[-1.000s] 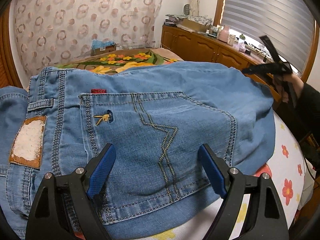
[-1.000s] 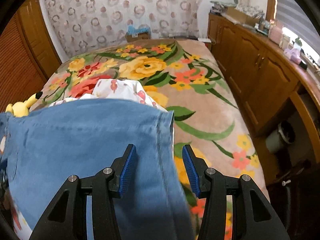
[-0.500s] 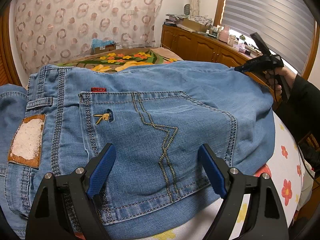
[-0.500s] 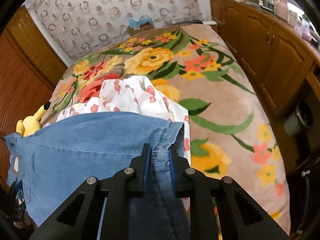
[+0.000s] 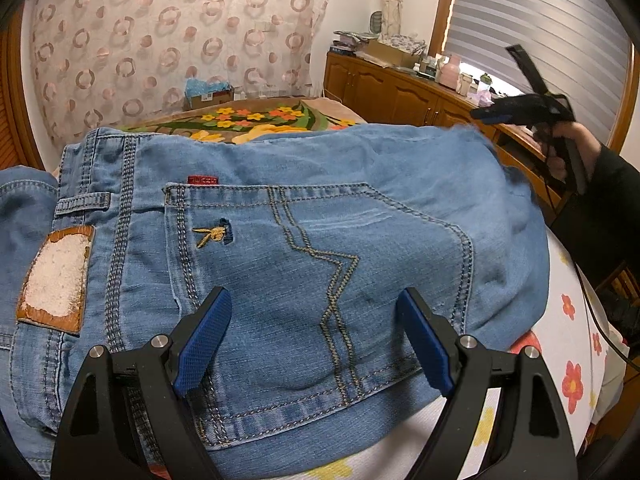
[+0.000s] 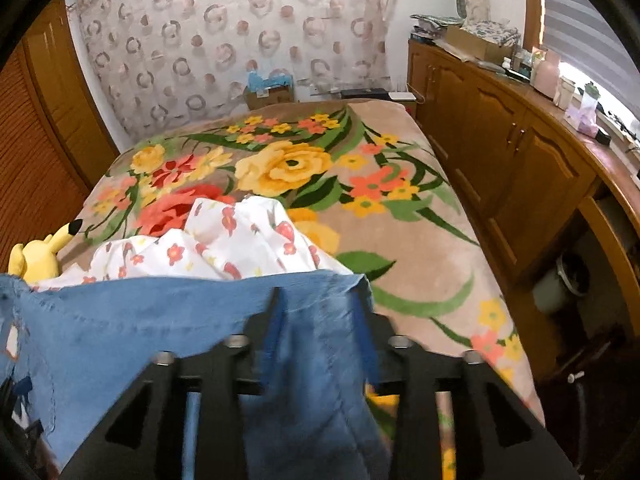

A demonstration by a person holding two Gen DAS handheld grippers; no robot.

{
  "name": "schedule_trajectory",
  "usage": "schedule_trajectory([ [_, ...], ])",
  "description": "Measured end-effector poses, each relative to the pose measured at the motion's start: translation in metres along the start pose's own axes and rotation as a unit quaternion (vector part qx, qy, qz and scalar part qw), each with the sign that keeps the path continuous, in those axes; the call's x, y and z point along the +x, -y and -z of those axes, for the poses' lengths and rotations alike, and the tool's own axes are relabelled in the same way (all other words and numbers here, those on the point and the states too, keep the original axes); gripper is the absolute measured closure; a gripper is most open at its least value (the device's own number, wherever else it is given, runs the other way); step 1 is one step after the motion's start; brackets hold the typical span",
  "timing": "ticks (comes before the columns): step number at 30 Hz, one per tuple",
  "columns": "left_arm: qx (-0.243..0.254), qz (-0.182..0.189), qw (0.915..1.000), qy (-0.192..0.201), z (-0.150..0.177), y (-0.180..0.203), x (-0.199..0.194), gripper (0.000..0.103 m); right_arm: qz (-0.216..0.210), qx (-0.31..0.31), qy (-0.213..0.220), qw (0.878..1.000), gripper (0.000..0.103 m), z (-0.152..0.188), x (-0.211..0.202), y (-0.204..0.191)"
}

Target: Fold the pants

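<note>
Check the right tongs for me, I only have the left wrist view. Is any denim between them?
Observer: Yes. The far edge of the jeans lies between the right tongs; their jaws are opening.
Operator: What lies beyond that edge?
Observer: A white flowered cloth, bunched up just behind the denim on the floral blanket.
Operator: Anything else nearby?
Observer: A yellow plush toy sits at the left side of the bed, beside that cloth.
</note>
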State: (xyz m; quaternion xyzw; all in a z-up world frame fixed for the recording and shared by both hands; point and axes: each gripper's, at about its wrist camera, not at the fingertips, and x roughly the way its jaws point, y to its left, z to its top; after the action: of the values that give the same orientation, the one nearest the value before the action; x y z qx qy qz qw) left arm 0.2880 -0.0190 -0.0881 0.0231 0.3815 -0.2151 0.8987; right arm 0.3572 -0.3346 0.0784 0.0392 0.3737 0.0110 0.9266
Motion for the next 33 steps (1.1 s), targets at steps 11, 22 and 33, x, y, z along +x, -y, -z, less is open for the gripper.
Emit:
schedule_trajectory([
  [11,0.001,-0.001,1.0000,0.000,0.000,-0.002,0.000,0.017,-0.016,0.029,-0.026,0.999,0.057,0.094,-0.057,0.036],
  [22,0.005,-0.012,0.9996,0.024,0.000,-0.002,-0.010,0.017,-0.064,0.097,-0.041,0.992,0.044,0.138,-0.043,0.077],
  [33,-0.016,-0.004,0.9991,0.038,-0.007,-0.001,-0.044,0.017,-0.118,0.140,-0.019,0.983,0.079,0.134,-0.028,0.109],
])
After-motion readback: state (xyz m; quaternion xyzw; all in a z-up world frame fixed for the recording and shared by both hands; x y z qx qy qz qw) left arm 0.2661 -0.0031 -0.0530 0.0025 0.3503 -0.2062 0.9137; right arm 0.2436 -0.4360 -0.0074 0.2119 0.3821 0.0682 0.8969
